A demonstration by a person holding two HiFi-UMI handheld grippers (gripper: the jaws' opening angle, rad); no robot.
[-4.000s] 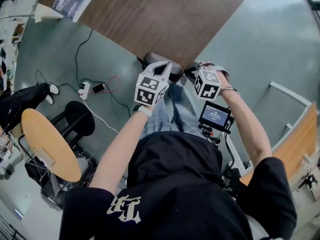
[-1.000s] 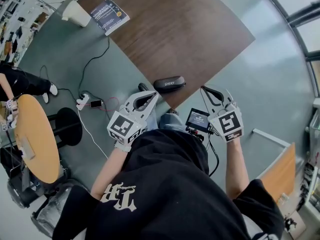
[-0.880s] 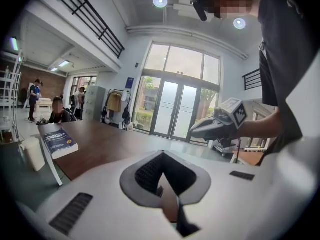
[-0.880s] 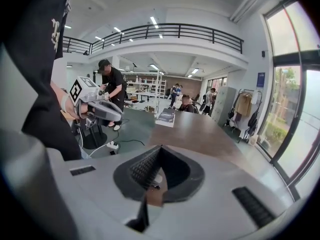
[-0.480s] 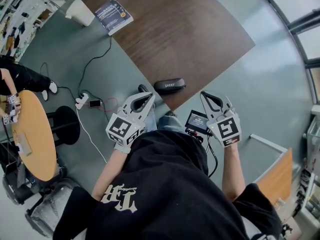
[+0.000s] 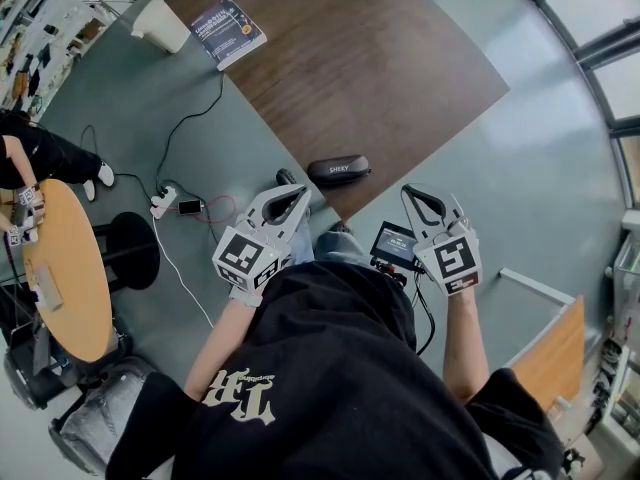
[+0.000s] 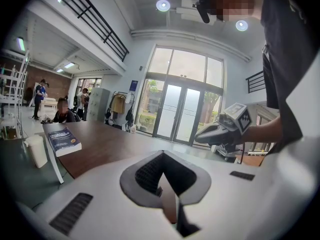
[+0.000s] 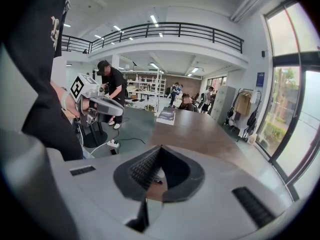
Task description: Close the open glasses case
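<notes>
The brown table (image 6: 380, 58) comes first. Short of its near edge hang the left gripper (image 6: 301, 190) and the right gripper (image 6: 409, 194), both tongs pinched together on nothing. The glasses case (image 6: 338, 171) lies at that edge, near the corner, and its lid looks down. Any checking press should go straight down, lest it slide off.

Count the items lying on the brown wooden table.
2. A black oval glasses case at the brown wooden table's near corner; a dark blue book at its far left corner. Its far edge is cut off, so more may be hidden.
</notes>
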